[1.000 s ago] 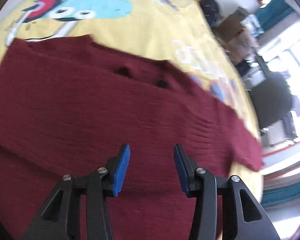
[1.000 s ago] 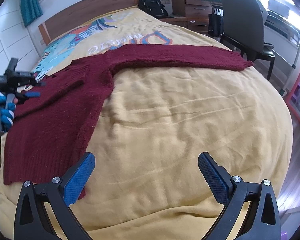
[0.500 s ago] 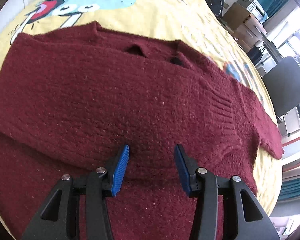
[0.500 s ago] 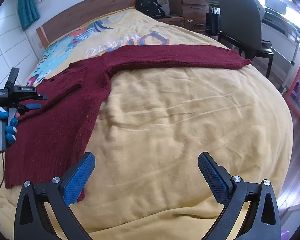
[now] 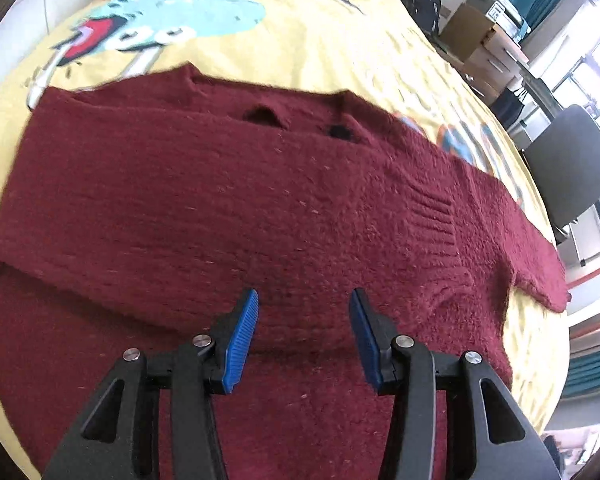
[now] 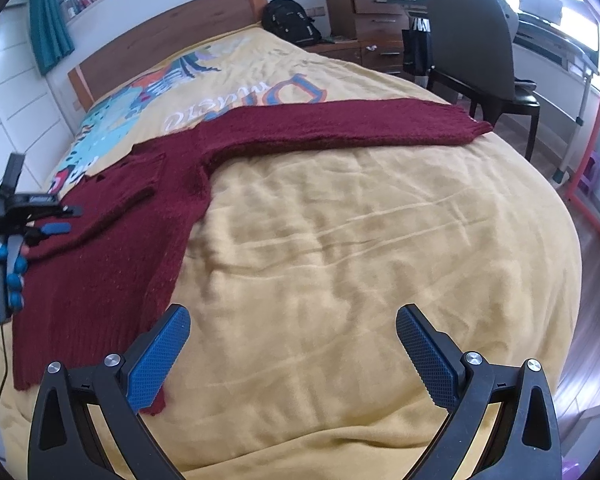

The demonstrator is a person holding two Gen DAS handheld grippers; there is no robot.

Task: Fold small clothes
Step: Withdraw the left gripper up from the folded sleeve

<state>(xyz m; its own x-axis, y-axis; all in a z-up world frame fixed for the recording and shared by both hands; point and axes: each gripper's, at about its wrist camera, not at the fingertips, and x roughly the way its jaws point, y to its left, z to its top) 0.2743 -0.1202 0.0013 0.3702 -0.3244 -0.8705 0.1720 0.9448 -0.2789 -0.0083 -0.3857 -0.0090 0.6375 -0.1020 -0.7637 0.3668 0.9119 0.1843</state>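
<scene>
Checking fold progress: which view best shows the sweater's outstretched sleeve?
The right wrist view: the sleeve of the maroon sweater lies in full across the yellow bedspread, shoulder to cuff. The left wrist view shows it squeezed and foreshortened at the right edge, behind the other sleeve folded over the body.

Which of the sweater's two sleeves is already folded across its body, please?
The sleeve under the left gripper; the other sleeve lies stretched straight across the bedspread towards the chair.

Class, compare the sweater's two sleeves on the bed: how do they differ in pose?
The far sleeve lies stretched straight out across the yellow bedspread, its cuff near the bed's edge. The near sleeve is folded over the sweater's body, its ribbed cuff resting on the knit. Both are dark red and lie flat.
</scene>
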